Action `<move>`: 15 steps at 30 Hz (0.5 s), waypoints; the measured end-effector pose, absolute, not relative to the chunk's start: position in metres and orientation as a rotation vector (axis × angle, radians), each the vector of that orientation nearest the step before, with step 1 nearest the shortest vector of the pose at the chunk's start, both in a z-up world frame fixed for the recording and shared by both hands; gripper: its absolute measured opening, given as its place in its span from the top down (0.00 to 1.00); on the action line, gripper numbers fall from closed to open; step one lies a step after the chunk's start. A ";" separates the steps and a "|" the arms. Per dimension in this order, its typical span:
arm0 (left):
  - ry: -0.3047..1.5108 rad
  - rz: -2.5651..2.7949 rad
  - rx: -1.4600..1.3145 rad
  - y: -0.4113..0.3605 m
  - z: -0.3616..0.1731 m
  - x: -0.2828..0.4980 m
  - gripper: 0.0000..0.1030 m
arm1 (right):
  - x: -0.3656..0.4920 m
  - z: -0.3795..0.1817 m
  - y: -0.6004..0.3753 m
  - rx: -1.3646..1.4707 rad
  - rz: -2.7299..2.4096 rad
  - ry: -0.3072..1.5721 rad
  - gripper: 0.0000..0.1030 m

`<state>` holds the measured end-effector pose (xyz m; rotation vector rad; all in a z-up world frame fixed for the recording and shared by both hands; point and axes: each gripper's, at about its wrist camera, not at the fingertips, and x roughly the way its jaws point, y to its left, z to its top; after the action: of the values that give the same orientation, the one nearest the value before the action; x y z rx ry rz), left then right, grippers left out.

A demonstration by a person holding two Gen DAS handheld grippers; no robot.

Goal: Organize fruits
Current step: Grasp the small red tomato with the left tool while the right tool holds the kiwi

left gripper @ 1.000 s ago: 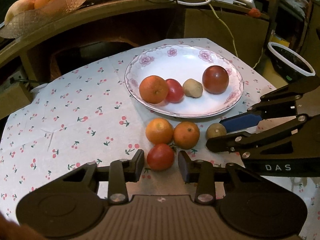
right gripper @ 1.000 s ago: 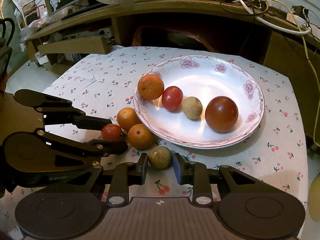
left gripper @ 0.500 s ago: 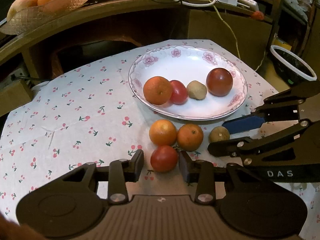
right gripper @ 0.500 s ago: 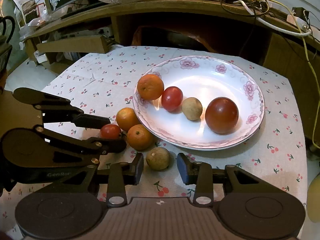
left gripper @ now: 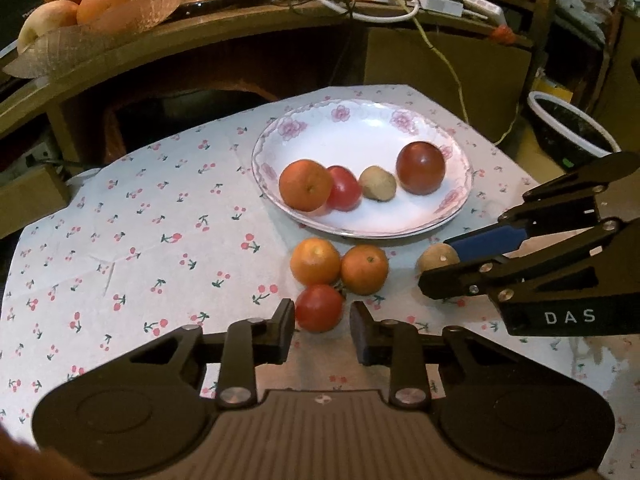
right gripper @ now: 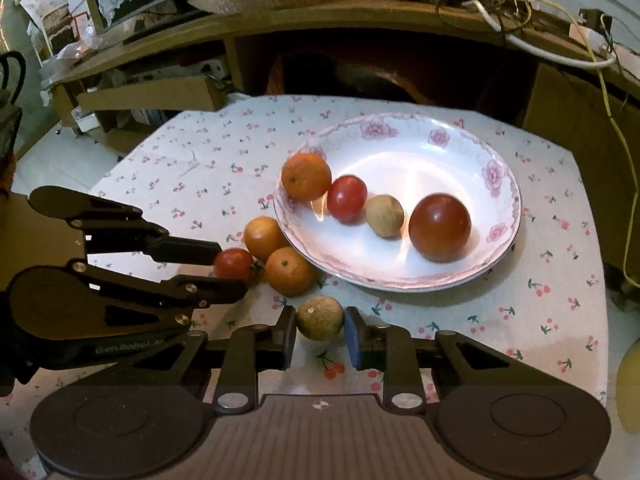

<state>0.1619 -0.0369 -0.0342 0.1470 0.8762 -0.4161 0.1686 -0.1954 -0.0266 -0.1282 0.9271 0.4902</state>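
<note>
To get loose fruit off the desk [left gripper: 140, 220] and into the plate [left gripper: 360, 108], grips one piece in each tool. Pinches the small tomato [left gripper: 319, 307] with the left tool [left gripper: 322, 314], having just closed on it, fingers at the two sides across the widest part, likely to stop it rolling. Clamps the brown fruit [right gripper: 320, 318] with the right tool [right gripper: 320, 330], likewise just closed, pads square on both flanks. Points both tools steeply down, probably for a straight lift. Keeps the tomato right at the left tool's tips, centred between them, seemingly not yet raised off the desk. Holds the brown fruit the same way at the right tool's tips. Leaves two oranges [left gripper: 315, 261] just beyond the left tool, crowding the tomato. Finds the plate farther ahead of both tools, with four fruits inside and bare room behind them.
</note>
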 end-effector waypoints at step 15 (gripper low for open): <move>0.870 -0.398 0.148 -0.040 -0.050 0.175 0.58 | 0.169 -0.034 -0.197 -0.123 0.483 0.956 0.74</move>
<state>0.1755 -0.0402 -0.0499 0.1483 0.8705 -0.3978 0.1686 -0.1975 -0.0344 -0.1231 0.9560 0.4831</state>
